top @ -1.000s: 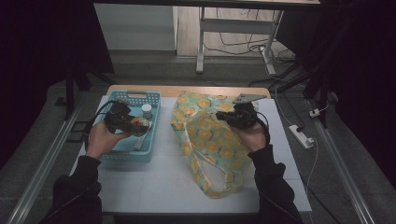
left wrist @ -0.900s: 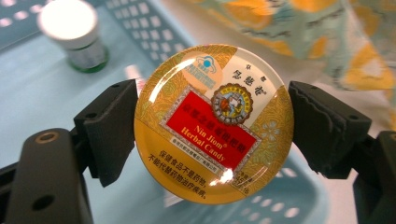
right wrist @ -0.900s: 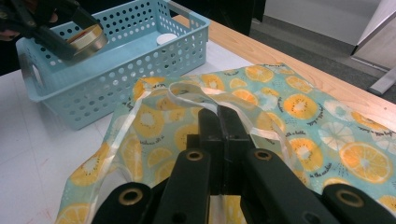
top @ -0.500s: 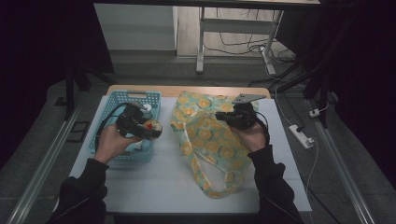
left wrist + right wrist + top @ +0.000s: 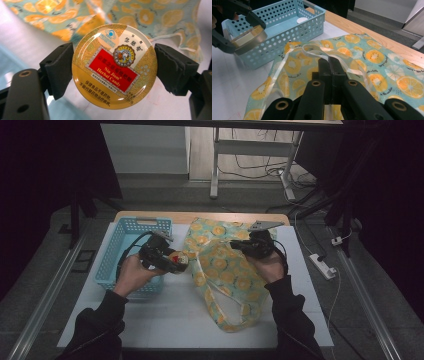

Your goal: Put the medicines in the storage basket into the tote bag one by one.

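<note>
A round yellow candy tin (image 5: 113, 65) with a red label sits clamped between the jaws of my left gripper (image 5: 172, 262), held in the air just right of the blue basket (image 5: 116, 251). From the right gripper view the tin (image 5: 249, 37) shows edge-on at the upper left. The teal bag with an orange-slice print (image 5: 225, 270) lies spread on the white table. My right gripper (image 5: 329, 65) is shut on the bag's pale handle strap (image 5: 312, 53) and holds it a little above the cloth. In the high view the right gripper (image 5: 242, 246) sits over the bag's upper part.
The blue perforated basket (image 5: 287, 27) holds a small white round object (image 5: 301, 20) near its far end. A wooden strip (image 5: 200, 216) runs along the table's far edge. A power strip (image 5: 322, 265) lies on the floor at the right.
My left gripper has lifted the candy tin out of the basket and carried it right, toward the bag. The right gripper has stayed on the bag strap.
</note>
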`<state>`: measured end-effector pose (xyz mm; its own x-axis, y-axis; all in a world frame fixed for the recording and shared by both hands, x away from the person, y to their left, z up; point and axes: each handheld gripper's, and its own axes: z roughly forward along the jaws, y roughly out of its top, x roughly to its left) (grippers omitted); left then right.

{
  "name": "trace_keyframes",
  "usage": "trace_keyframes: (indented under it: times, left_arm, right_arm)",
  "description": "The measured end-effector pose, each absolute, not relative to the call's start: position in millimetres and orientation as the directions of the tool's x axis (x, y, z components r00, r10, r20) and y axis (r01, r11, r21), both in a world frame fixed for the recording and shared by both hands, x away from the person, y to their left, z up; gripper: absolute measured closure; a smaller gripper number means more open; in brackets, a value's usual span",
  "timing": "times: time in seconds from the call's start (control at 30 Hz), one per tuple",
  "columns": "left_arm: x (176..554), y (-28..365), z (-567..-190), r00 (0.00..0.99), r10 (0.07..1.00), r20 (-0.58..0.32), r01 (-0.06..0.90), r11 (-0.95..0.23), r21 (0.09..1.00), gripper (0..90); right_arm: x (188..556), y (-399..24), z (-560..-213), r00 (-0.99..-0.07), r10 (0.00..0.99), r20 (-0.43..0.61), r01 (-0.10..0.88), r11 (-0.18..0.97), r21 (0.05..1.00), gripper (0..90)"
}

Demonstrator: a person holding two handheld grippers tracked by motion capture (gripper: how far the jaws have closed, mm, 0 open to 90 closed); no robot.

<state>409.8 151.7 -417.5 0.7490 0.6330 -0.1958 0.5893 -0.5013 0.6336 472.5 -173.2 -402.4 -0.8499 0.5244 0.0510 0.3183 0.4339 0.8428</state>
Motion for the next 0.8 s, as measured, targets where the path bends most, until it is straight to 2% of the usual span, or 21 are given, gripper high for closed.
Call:
trace_keyframes:
  times: [0.43, 0.8]
  left_arm:
    - [419, 105, -413, 0.805, 0.562, -0.190, 0.536, -0.549, 0.641, 20.2]
    - [430, 71, -422, 0.820, 0.529, -0.218, 0.533, -0.567, 0.628, 20.2]
  right_arm:
    - [472, -171, -403, -0.854, 0.518, 0.052, 0.316, 0.437, 0.842, 90.0]
    - [472, -170, -403, -0.854, 0.518, 0.050, 0.315, 0.437, 0.843, 90.0]
